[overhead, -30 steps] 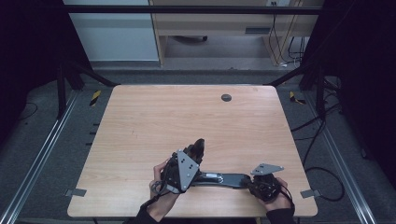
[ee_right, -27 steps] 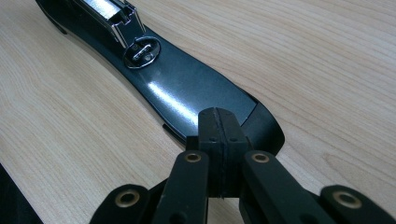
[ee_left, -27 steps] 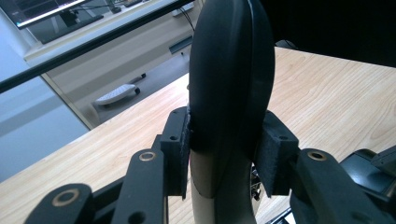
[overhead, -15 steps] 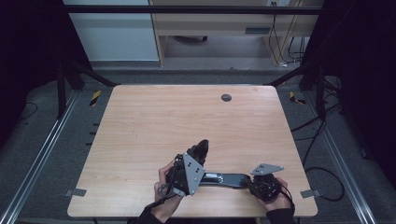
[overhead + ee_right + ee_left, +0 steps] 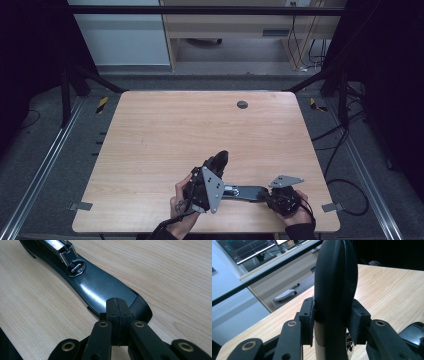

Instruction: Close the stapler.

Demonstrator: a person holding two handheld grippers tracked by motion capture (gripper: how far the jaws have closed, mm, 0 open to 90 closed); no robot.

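Left gripper [image 5: 220,159], near front edge of a wooden table [image 5: 165,130], has its jaws closed on the raised black upper arm [image 5: 335,290] of what looks like a stapler; pads [image 5: 308,320] press it from both sides in the left gripper view. Right gripper [image 5: 264,196], just to its right, has jaws squeezed fully together w/ nothing between them, tips resting on the rear end of the stapler's flat black base [image 5: 100,290].

Stapler base lies flat on the table betw. the two grippers in the high view, running left-right. Right gripper view adds detail the high view can't give: glossy base, a round metal anvil plate [image 5: 76,268], and a chrome staple channel [image 5: 58,247] beyond it. Left gripper view shows the upper arm tilted up off the table, plus a dark desk rail, monitors [image 5: 247,250] and a pale wall behind.

High view alone shows both hands [image 5: 182,192] at the bottom edge, grey three-cornered plates [image 5: 214,189] atop each gripper, and a small dark round disc [image 5: 242,104] set in the tabletop near the far edge, well apart from the work.
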